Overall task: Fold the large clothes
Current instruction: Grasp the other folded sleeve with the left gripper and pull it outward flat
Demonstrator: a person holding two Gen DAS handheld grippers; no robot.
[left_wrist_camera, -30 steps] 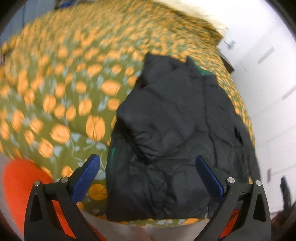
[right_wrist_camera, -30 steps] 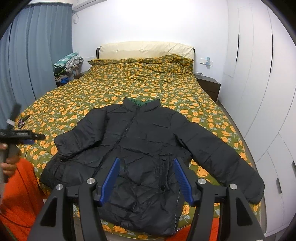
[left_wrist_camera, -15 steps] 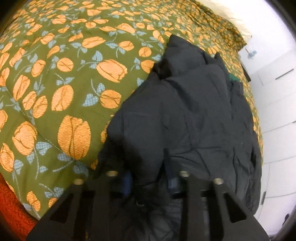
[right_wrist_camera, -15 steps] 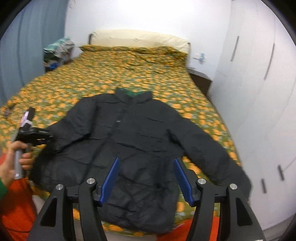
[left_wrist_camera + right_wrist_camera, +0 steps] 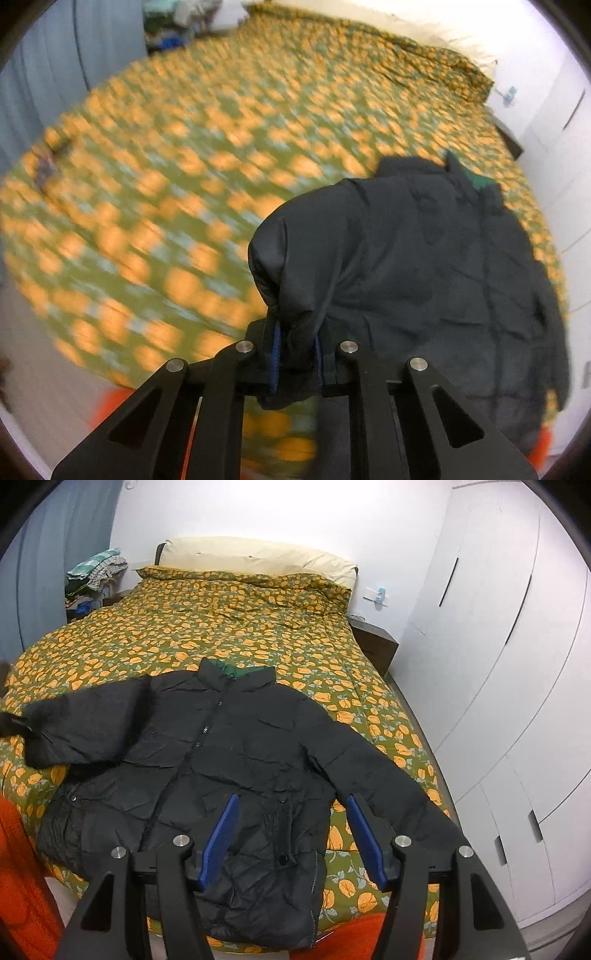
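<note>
A large black puffer jacket (image 5: 240, 760) lies front up on the bed, collar toward the pillows; it also shows in the left wrist view (image 5: 424, 258). My left gripper (image 5: 297, 354) is shut on the cuff of its left sleeve (image 5: 295, 266) and holds it raised above the bed. In the right wrist view that sleeve (image 5: 85, 720) is lifted out to the left, its end blurred. My right gripper (image 5: 291, 834) is open and empty, above the jacket's hem. The other sleeve (image 5: 388, 786) lies spread toward the bed's right edge.
The bed has a green quilt with orange flowers (image 5: 229, 627) and a cream pillow (image 5: 258, 559). White wardrobe doors (image 5: 517, 664) line the right side. A dark nightstand (image 5: 373, 642) stands by the bed head. Piled clothes (image 5: 96, 572) sit back left. Orange fabric (image 5: 22, 886) is near left.
My left gripper, shut on the sleeve cuff, has lifted it off the bed and swung it up. My right gripper has stayed open over the hem.
</note>
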